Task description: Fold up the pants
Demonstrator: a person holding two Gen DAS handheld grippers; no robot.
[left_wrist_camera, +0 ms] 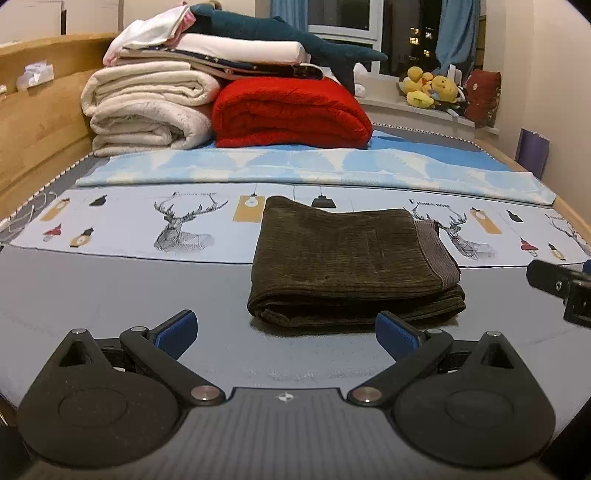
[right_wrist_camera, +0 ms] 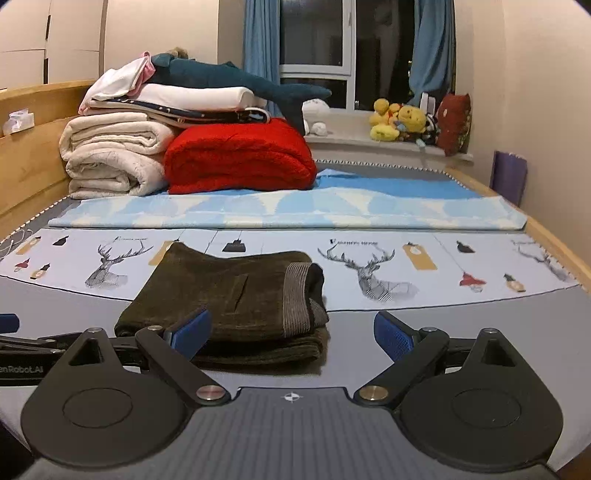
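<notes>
Dark brown corduroy pants [left_wrist_camera: 351, 258] lie folded in a compact rectangle on the grey bed sheet, with a grey ribbed waistband on the right side; they also show in the right wrist view [right_wrist_camera: 236, 295]. My left gripper [left_wrist_camera: 286, 332] is open and empty, just in front of the pants' near edge. My right gripper [right_wrist_camera: 291, 334] is open and empty, at the pants' near right corner. The right gripper's body shows at the right edge of the left wrist view [left_wrist_camera: 561, 288].
A deer-print sheet [left_wrist_camera: 129, 225] and a light blue blanket [left_wrist_camera: 295, 166] lie beyond the pants. Folded cream blankets [left_wrist_camera: 147, 110], a red blanket [left_wrist_camera: 291, 110] and a plush shark [left_wrist_camera: 277, 33] are stacked at the back. A wooden bed frame [left_wrist_camera: 37, 122] runs along the left. Plush toys [left_wrist_camera: 432, 86] sit on the windowsill.
</notes>
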